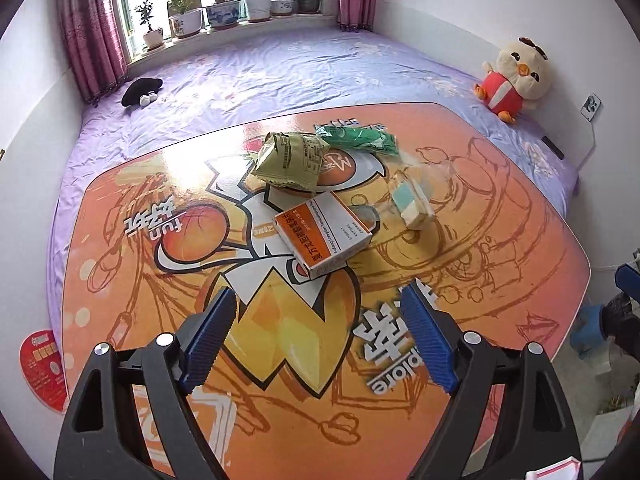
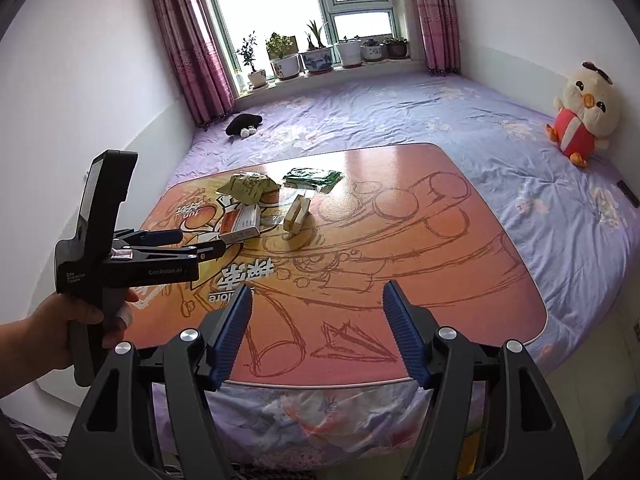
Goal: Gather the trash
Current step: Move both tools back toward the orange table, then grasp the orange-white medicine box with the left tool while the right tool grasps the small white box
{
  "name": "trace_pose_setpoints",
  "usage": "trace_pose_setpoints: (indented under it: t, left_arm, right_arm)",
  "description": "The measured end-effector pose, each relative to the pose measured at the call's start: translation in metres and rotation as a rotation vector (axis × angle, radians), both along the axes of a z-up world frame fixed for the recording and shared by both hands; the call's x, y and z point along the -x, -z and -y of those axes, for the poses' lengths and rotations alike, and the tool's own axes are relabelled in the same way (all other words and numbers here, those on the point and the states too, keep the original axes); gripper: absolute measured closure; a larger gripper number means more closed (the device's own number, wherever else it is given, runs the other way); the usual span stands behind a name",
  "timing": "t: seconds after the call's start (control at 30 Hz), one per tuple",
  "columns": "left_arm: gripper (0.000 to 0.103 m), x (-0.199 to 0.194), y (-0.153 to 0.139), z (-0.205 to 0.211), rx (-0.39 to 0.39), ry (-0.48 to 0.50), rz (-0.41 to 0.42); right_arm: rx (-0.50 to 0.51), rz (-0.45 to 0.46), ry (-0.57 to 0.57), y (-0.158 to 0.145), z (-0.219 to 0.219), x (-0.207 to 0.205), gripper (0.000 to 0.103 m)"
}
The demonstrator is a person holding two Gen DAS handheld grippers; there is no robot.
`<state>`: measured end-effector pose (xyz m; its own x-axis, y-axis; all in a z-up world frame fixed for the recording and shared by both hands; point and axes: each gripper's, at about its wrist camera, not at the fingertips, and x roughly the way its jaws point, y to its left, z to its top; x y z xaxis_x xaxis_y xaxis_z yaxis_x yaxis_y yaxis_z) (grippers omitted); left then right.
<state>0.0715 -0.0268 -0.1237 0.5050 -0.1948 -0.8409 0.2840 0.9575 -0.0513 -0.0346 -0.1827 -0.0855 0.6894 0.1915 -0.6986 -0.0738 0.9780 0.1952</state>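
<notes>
Trash lies on the orange printed table [image 1: 160, 360]: an orange-and-white carton [image 1: 322, 236], an olive crumpled bag [image 1: 290, 160], a green wrapper [image 1: 360, 138] and a clear wrapper holding a pale block [image 1: 412, 200]. My left gripper [image 1: 322, 334] is open and empty, just short of the carton. In the right wrist view the left gripper [image 2: 200, 246] hovers over the table's left side, its tips near the carton [image 2: 240, 222]. The olive bag [image 2: 248, 186], green wrapper [image 2: 314, 178] and pale block [image 2: 298, 214] lie beyond. My right gripper [image 2: 318, 334] is open and empty over the table's near edge.
The table [image 2: 440, 280] rests on a purple bedsheet [image 1: 280, 72]. A plush chick [image 1: 516, 76] sits at the right wall, a black plush [image 1: 142, 92] at the far left. Potted plants [image 1: 224, 12] line the windowsill. A red round card [image 1: 42, 368] lies left of the table.
</notes>
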Motion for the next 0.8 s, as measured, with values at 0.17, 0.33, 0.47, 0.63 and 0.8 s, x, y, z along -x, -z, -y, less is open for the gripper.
trace_pose_setpoints:
  t: [0.17, 0.33, 0.47, 0.63, 0.8]
  left_arm:
    - [0.019, -0.033, 0.009, 0.007, 0.001, -0.017, 0.001]
    - [0.023, -0.051, 0.019, 0.012, -0.004, -0.039, -0.015]
    - [0.041, -0.046, 0.020, 0.006, -0.030, -0.036, 0.012]
    - [0.048, -0.033, 0.016, -0.014, -0.042, -0.036, 0.029]
    - [0.049, -0.018, 0.014, -0.038, -0.054, -0.048, 0.027]
  right_arm:
    - [0.006, -0.030, 0.013, 0.004, -0.001, -0.007, 0.034]
    - [0.008, -0.050, 0.036, 0.007, -0.002, -0.011, 0.034]
    - [0.012, -0.056, 0.035, 0.009, -0.005, -0.016, 0.034]
    - [0.008, -0.055, 0.009, 0.013, -0.019, -0.029, 0.034]
    - [0.004, -0.066, -0.015, 0.022, -0.031, -0.051, 0.034]
